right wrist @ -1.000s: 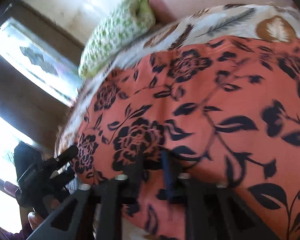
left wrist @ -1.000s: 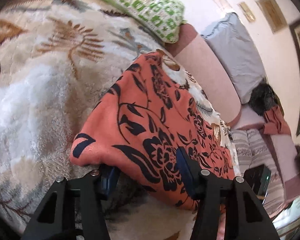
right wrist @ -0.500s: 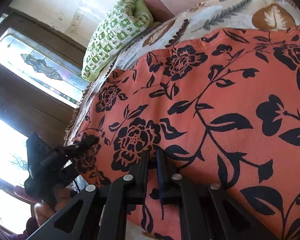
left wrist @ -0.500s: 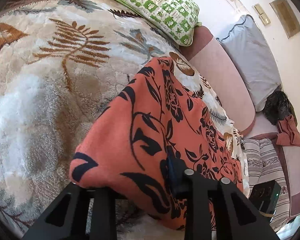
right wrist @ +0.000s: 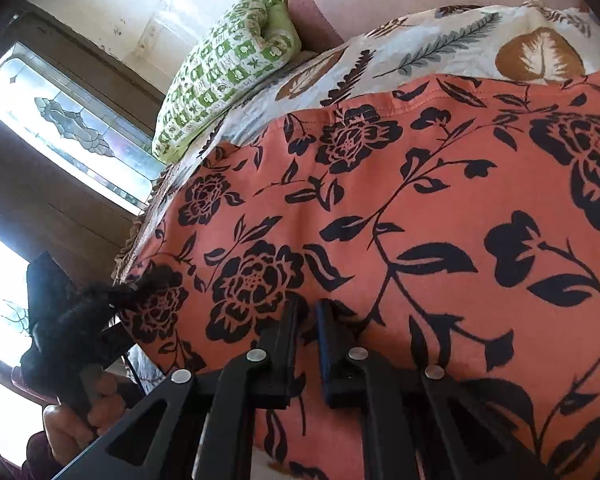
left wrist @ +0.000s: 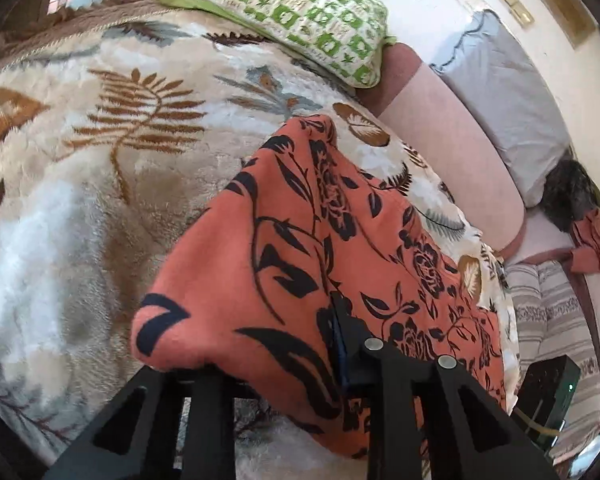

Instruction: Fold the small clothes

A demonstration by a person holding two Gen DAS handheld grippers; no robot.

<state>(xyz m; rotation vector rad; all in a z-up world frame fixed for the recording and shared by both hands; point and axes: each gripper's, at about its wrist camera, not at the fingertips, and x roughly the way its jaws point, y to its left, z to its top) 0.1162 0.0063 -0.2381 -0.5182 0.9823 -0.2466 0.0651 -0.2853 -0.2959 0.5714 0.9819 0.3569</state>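
An orange garment with black flowers lies on a plush leaf-patterned blanket. In the left wrist view its near corner hangs raised over my left gripper. The jaws are closing with the cloth pinched between them, and the left finger is hidden under the fabric. In the right wrist view the same garment fills the frame. My right gripper is shut on a fold at its near edge. The left gripper shows there at the cloth's left corner, held by a hand.
A green-and-white patterned pillow rests at the blanket's far edge beside a pink bolster and a grey pillow. A striped cloth, a dark box and a window are off to the sides.
The left jaws closed from wide apart onto the garment's corner and lifted it slightly off the blanket. The right gripper stayed shut on the near edge.
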